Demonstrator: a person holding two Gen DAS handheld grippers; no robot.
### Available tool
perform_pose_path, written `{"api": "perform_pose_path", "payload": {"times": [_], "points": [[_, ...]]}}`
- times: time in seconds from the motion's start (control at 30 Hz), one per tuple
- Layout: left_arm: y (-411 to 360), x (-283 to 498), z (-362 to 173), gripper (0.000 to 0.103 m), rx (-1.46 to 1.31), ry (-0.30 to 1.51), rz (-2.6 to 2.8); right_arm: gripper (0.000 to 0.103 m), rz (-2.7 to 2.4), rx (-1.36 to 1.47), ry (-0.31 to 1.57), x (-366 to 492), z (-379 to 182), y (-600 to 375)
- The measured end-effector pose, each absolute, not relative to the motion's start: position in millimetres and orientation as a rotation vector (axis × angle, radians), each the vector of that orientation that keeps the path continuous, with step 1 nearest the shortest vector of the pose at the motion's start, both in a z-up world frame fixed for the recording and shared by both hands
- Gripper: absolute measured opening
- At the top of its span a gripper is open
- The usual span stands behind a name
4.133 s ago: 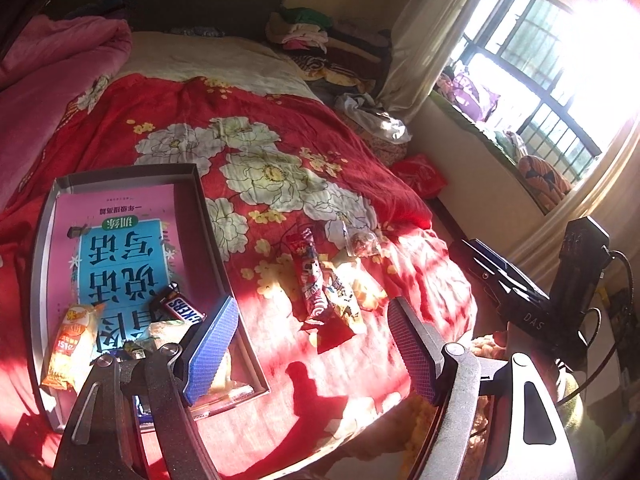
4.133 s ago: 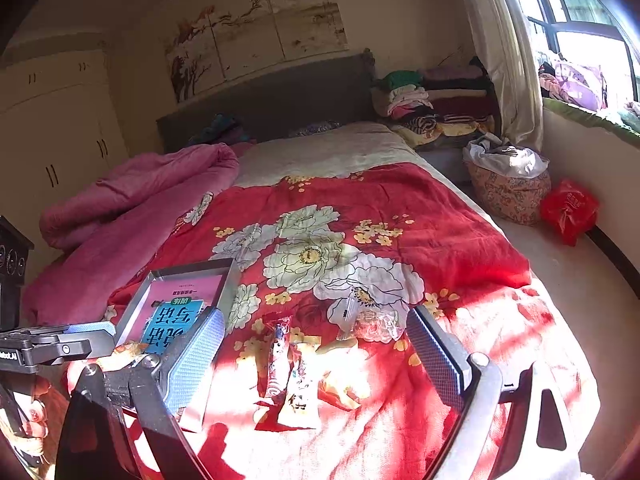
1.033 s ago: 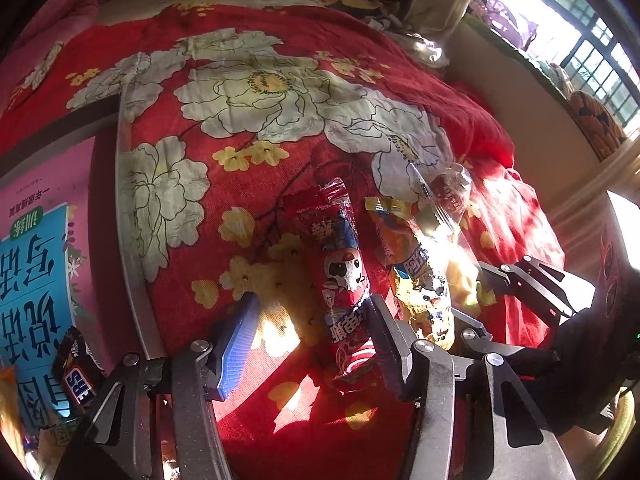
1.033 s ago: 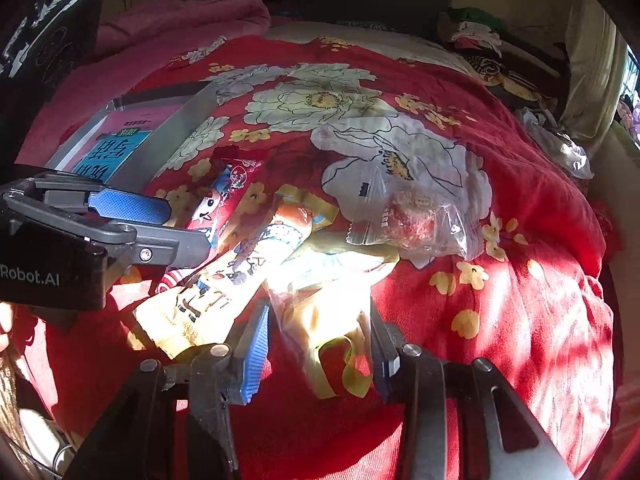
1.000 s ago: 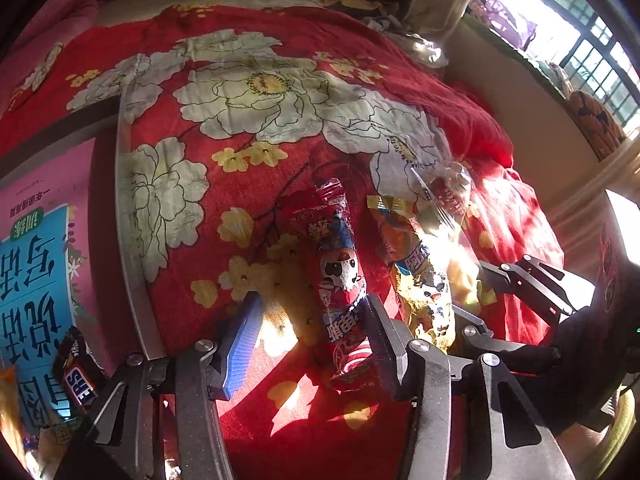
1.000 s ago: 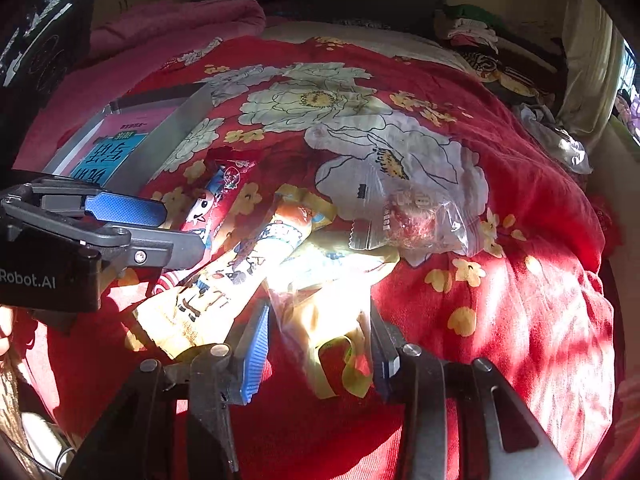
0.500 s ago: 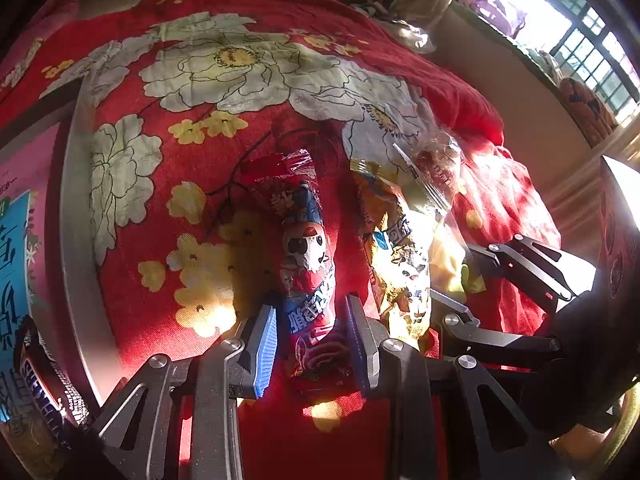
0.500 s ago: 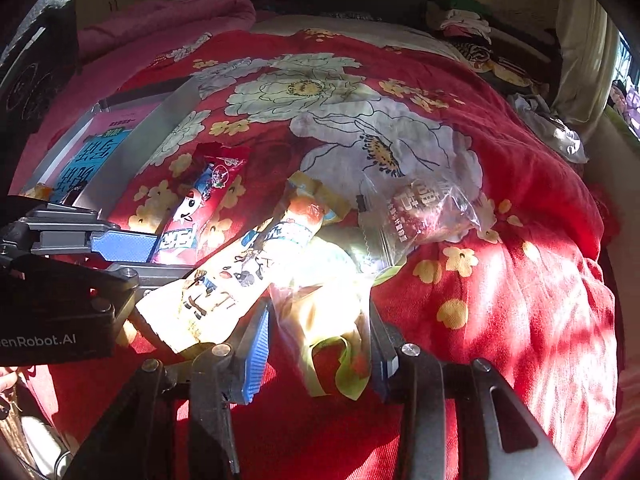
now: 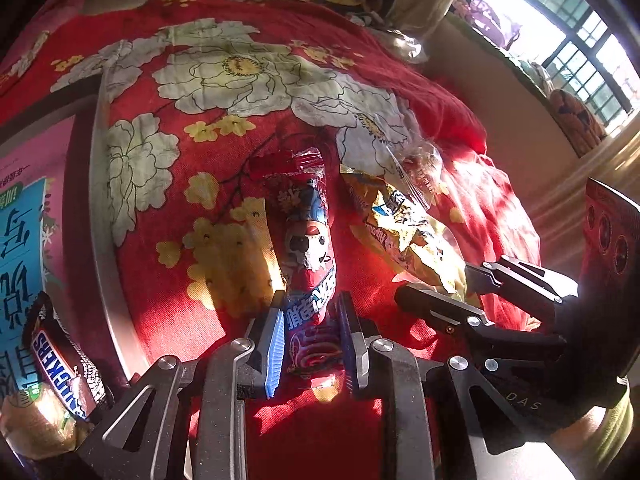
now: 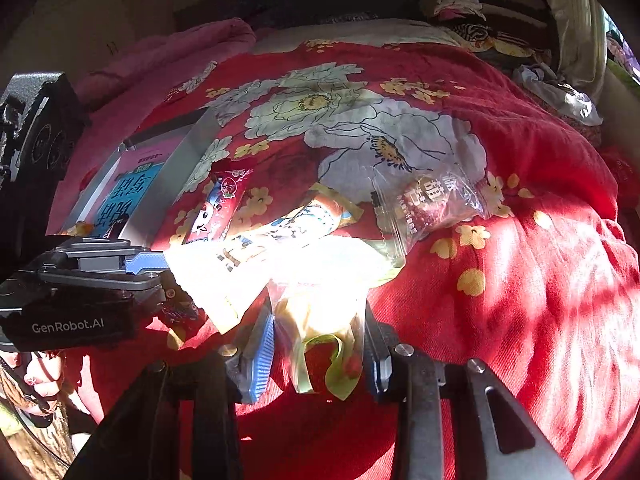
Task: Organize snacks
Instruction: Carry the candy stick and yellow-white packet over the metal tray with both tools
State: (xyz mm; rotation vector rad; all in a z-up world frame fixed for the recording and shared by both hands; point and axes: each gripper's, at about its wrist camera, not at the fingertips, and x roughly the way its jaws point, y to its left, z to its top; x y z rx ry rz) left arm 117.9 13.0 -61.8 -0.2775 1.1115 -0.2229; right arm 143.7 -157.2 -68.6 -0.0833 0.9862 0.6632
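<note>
On the red flowered bedspread lies a red snack pack (image 9: 310, 248) with a cartoon face. My left gripper (image 9: 311, 320) has its jaws closing on the pack's near end, and both pads touch its sides. The right wrist view shows my right gripper (image 10: 318, 354) with jaws closing on a pale yellow snack bag (image 10: 320, 320), which sits between its pads. A long yellow snack pack (image 9: 404, 236) and a clear bag of reddish snacks (image 10: 428, 204) lie beside them. At the left stands a grey tray (image 9: 102, 216) holding a Snickers bar (image 9: 56, 364).
A pink quilt (image 10: 160, 56) lies at the bed's far left, and folded clothes (image 10: 460, 4) are stacked by the headboard. The bed drops off at the right towards a barred window (image 9: 560, 20). A hand (image 10: 36, 376) shows at the lower left.
Both grippers came down from wide open above the bed. The left jaws narrowed onto the red pack's near end, and the right jaws narrowed around the yellow bag.
</note>
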Motion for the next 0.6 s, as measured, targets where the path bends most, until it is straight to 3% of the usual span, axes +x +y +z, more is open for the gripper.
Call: {"api": "perform_pose_path", "payload": {"times": [0.6], "points": [[63.2,69.8,-10.8,0.025,-0.32,1.01,-0.127,0.038,0.888,-0.082,0.981,85.8,-53.0,-107.9]]}}
